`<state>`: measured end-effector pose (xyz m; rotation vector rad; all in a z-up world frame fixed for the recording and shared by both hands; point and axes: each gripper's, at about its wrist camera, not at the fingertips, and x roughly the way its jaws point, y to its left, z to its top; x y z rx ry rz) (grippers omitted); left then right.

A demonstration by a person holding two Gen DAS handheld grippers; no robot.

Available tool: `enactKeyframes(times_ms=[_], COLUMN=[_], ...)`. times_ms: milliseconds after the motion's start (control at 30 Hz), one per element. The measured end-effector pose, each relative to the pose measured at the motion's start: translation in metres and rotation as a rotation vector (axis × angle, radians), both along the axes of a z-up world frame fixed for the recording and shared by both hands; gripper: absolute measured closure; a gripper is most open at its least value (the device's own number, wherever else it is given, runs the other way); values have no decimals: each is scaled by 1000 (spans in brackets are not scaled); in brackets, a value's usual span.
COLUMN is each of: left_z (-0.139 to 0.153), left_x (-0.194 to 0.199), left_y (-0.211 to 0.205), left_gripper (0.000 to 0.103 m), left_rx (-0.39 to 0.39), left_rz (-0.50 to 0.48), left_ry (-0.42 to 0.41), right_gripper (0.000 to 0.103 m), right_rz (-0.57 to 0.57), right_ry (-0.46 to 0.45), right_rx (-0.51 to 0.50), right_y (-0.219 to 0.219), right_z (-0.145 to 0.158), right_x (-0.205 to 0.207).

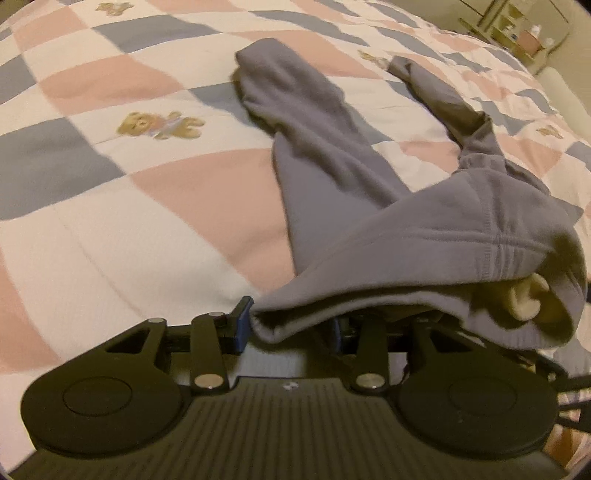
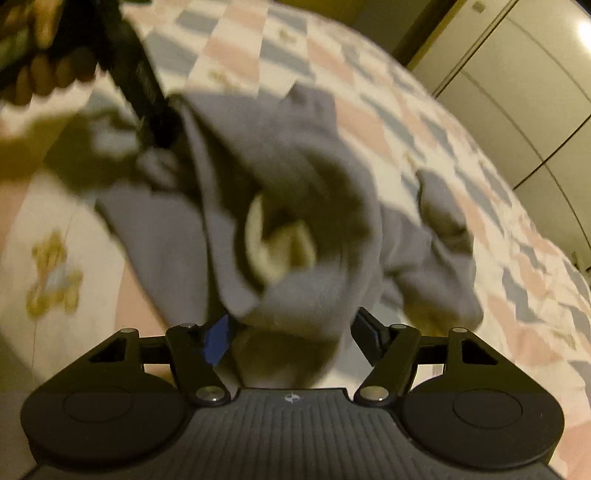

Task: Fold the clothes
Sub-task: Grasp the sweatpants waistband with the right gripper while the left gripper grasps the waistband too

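Grey-purple sweatpants (image 1: pixel 332 155) lie on a checked quilt, their two legs stretching away across the bed. My left gripper (image 1: pixel 291 326) is shut on a corner of the waistband, which drapes over its right finger. In the right wrist view the bunched waist of the sweatpants (image 2: pixel 295 155) hangs lifted and blurred, cream lining (image 2: pixel 273 243) showing inside. My right gripper (image 2: pixel 291 336) is shut on this thick fold, its jaws held apart by the cloth. The left gripper (image 2: pixel 159 129) also appears there at the upper left, held by a hand (image 2: pixel 40 74).
The quilt (image 1: pixel 110 184) has pink, blue and white squares with teddy bear prints and covers the whole bed. Pale wardrobe doors (image 2: pixel 517 92) stand beyond the bed's right side. A shelf with small items (image 1: pixel 517 29) sits at the far right corner.
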<state>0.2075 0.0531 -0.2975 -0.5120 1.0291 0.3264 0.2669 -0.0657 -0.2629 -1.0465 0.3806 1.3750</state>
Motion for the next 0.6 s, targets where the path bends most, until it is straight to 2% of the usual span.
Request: enactKeyframes(times_ms=[100,133,200,233,267,400,500,600], left_z=[0,0,2,2,3,18,21,8], left_x=[1,1,2,2,2,-8,-9,3], left_y=[2,2,2,1,1,7,16,15], left_gripper=[59,64,78,85,86,90,83,82], left_rx=[-28,-41,-45,-38,-28,-64,-109,-134], left_rz=[-19,-24,-38,-44,-47,-6,45,20], left_ry=[-25,-38,-54,-58,-61,-121,-143,-107], right_gripper=[37,47,58,71,74,75,74,60], right_rz=[-15,-26,-50,-70,-90,-241,-372,-461], right_ry=[44,81,155,190,225,404,531,623], right_rx=[42,46,55,58,60,125,166,157], right_y=[9,11,15,17,18,19,21,27], right_z=[8,11,17,21,25,47,53,44], right_x=[5,8,15,19,23,54,81,101])
